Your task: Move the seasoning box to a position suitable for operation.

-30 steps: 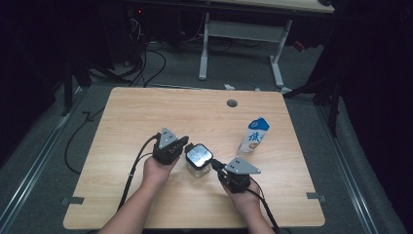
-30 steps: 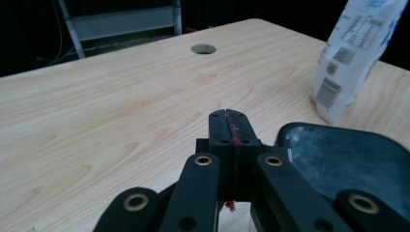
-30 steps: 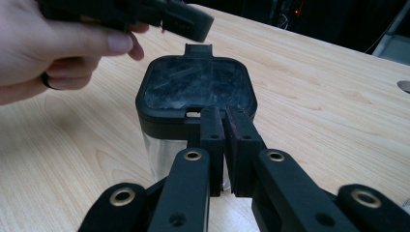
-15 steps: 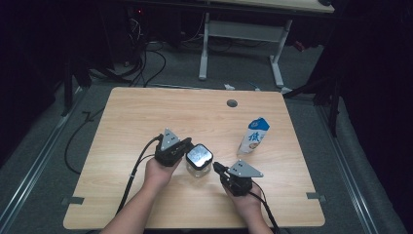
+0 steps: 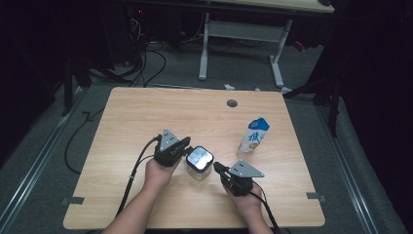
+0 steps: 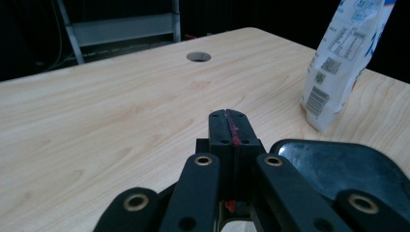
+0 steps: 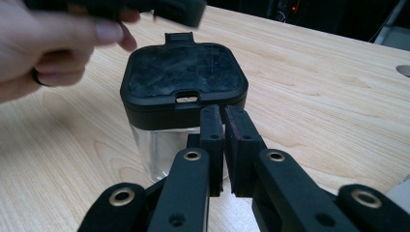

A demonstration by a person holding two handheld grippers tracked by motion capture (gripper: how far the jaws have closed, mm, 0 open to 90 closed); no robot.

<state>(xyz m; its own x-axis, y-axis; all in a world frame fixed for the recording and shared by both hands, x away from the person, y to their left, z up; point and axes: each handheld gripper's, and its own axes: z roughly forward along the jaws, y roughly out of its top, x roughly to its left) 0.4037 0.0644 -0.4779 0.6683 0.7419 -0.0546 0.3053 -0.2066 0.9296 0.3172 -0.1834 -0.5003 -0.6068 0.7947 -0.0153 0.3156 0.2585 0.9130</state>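
A clear square container with a black lid [image 5: 199,160] stands on the wooden table [image 5: 146,117] between the two grippers. My left gripper [image 5: 189,147] is shut with nothing in it, its tips against the container's left side; in the left gripper view the closed jaws [image 6: 229,124] lie beside the lid [image 6: 338,166]. My right gripper [image 5: 217,167] is shut too, pointing at the container's right side. In the right gripper view its tips [image 7: 223,115] sit just in front of the lid's front edge [image 7: 183,79], holding nothing.
A white and blue milk carton [image 5: 253,136] stands upright to the right of the container, also seen as the carton [image 6: 341,63] in the left gripper view. A round cable hole [image 5: 232,103] lies near the table's far edge. Desk legs and cables are beyond the table.
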